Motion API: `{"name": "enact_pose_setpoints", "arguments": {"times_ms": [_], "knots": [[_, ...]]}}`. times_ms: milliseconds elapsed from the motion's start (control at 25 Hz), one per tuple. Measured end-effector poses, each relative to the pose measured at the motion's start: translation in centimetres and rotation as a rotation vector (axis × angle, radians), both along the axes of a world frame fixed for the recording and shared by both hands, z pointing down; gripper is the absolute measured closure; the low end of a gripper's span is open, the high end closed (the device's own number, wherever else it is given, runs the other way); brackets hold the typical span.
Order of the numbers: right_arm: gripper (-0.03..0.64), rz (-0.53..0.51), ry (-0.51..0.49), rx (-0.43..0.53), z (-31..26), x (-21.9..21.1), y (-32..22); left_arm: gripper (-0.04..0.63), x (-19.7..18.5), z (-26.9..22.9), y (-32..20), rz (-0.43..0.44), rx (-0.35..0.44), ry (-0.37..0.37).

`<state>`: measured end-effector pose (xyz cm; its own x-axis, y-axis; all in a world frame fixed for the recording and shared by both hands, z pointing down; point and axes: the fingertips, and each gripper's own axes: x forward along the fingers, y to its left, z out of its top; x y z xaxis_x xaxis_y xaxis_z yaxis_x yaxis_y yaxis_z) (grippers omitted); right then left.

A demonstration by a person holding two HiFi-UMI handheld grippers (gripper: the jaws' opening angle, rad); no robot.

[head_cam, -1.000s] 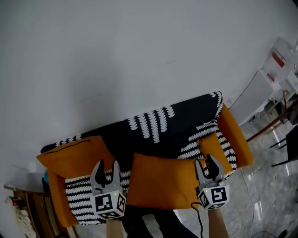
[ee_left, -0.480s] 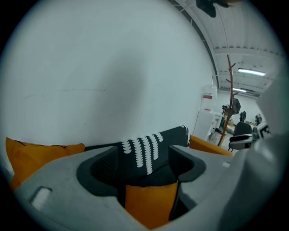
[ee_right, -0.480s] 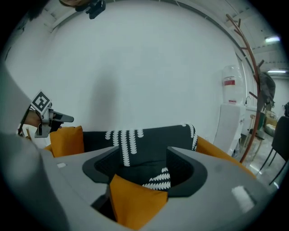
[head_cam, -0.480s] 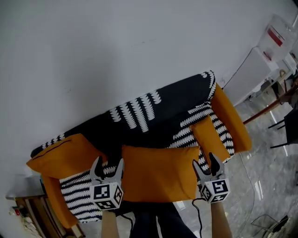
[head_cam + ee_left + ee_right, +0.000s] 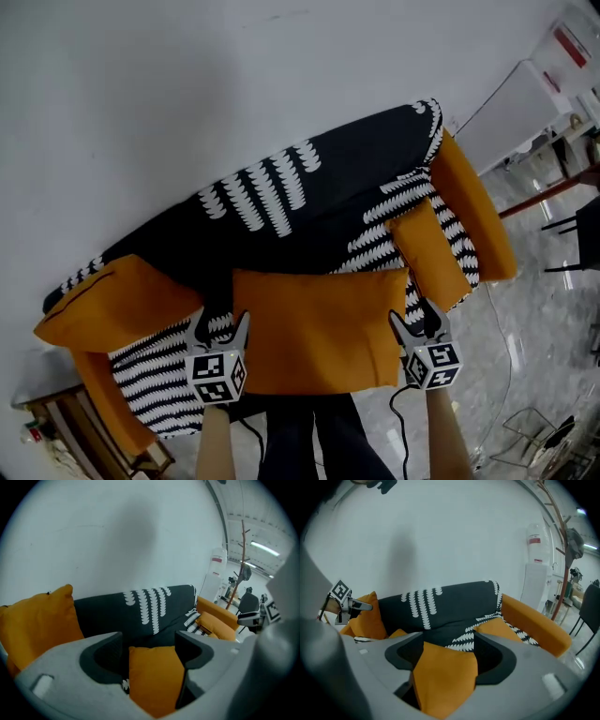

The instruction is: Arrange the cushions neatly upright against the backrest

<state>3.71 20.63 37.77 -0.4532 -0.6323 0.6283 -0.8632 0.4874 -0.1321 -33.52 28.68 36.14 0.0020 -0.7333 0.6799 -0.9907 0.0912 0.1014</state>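
Head view alone shows the whole cushion (image 5: 319, 328); left tool (image 5: 221, 324) and right tool (image 5: 413, 317), just opened, straddle its corners.

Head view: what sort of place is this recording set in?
Likely an office lounge or break area, not a home: a sofa against a bare white wall, a water dispenser beside it, and an office chair on a polished stone floor.

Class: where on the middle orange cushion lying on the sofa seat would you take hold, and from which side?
Its two front corners, approached from the open front. The middle cushion lies broad on the sofa seat, far edge toward the backrest, so those thin corners are free, and holding both should lift it evenly.
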Motion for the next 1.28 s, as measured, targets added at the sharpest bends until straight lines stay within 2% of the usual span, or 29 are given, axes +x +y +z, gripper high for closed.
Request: {"name": "enact_pose_setpoints", "arguments": {"times_ms": [280,400,720,1000,1200,1280], "knots": [[0.262,0.000,0.028,-0.090,7.0,1.1,-0.3,0.236,-0.3,7.3,-0.5,0.017,-0.082,0.034],[0.251,0.005,0.041,-0.132,9.6,1.5,0.0,0.217,-0.2,10.0,-0.3,0.036,-0.122,0.055],[0.196,0.025,0.044,-0.203,14.5,2.2,-1.0,0.186,-0.7,15.6,-1.0,0.035,-0.185,0.113],[0.115,-0.016,0.072,-0.275,18.8,2.9,-1.6,0.159,-0.8,20.2,-2.0,0.062,-0.245,0.129],[0.027,-0.006,0.017,-0.349,20.0,3.3,-1.6,0.141,-0.8,21.4,-1.8,0.088,-0.276,0.145],[0.021,-0.016,-0.015,-0.389,20.2,2.9,-1.1,0.127,-1.1,21.4,-1.2,0.091,-0.283,0.155]]}}
